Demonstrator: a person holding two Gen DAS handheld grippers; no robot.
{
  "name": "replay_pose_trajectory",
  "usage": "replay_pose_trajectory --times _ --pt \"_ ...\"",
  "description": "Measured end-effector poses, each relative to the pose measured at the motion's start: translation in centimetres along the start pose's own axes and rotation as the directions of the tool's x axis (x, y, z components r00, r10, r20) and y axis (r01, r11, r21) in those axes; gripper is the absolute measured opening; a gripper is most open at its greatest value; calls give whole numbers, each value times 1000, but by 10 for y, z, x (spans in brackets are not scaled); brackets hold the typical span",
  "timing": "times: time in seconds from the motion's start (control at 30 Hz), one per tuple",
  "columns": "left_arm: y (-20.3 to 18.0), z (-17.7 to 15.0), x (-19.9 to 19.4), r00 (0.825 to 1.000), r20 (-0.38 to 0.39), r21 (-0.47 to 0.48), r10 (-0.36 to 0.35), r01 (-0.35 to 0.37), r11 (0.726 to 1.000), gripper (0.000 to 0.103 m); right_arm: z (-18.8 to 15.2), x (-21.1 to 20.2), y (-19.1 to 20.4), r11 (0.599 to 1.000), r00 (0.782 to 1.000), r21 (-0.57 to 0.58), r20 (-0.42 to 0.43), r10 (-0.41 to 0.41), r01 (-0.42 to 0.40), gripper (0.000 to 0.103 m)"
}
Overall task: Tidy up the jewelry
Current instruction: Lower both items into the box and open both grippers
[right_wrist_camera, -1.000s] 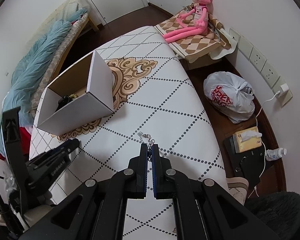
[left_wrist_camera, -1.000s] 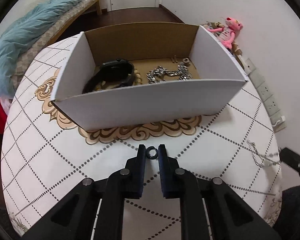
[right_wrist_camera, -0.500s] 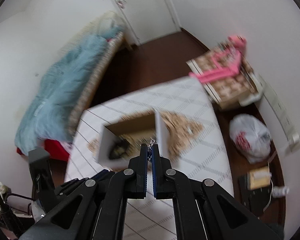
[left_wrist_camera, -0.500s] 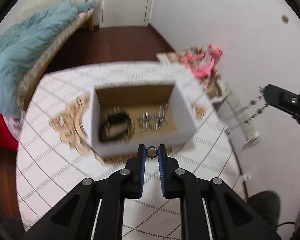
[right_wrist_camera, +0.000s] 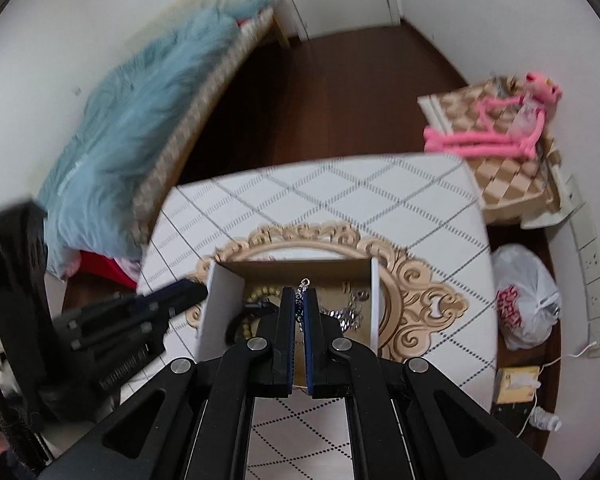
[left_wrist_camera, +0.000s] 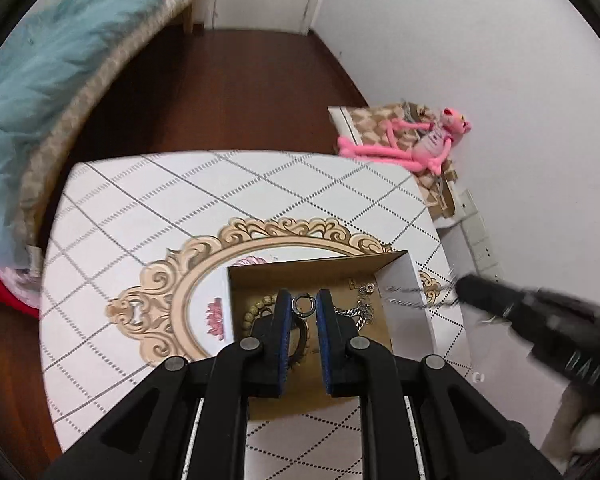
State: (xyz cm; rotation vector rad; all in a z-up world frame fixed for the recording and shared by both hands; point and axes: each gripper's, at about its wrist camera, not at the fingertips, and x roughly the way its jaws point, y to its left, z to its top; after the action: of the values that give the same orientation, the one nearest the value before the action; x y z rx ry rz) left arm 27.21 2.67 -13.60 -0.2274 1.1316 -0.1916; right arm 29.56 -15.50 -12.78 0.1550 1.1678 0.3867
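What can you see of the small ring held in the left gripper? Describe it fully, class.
The ring is a small hoop of dark, shiny metal, seemingly with a tiny clasp or joint at its top. It stands on edge, its opening facing the camera, pinched between the blue pads of the left gripper near their tips. It is held above the open cardboard box, touching only the pads.

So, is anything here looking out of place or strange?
Nothing is damaged or spilled. One oddity: the silver chain held by the right gripper trails across the right wall of the box, partly outside. The left gripper holds a small ring above the box.
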Motion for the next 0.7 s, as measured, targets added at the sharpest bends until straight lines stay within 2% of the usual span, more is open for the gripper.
replay_pose_trajectory --times 0.27,0.4,0.53,0.57,0.6,0.63,0.67,0.7 --pt "-9 19 36 995 -93 8 -47 48 999 10 -9 36 -15 1000 993 21 -115 -20 23 4" --pt "-15 27 46 987 -139 -19 -74 72 997 11 -10 46 -22 999 987 28 -156 -39 44 4" --pt "-15 33 45 991 -134 -20 -28 25 999 15 -11 50 -27 998 983 36 -180 -48 55 5" --pt "-14 34 43 992 -125 -19 -14 11 1000 22 -11 49 -27 998 982 39 -183 -51 59 5" --pt "-13 34 39 994 -113 -19 1 -3 1000 37 -12 47 -27 997 982 39 -183 -54 62 5" --pt "-11 35 36 995 -102 -20 20 -22 1000 47 -11 46 -27 997 982 36 -180 -56 63 5" --pt "-9 35 30 996 -82 -19 46 -47 999 61 -11 42 -26 997 983 33 -171 -62 69 9" --pt "-7 35 26 996 -67 -19 64 -66 998 63 -12 39 -25 997 984 32 -167 -64 70 21"
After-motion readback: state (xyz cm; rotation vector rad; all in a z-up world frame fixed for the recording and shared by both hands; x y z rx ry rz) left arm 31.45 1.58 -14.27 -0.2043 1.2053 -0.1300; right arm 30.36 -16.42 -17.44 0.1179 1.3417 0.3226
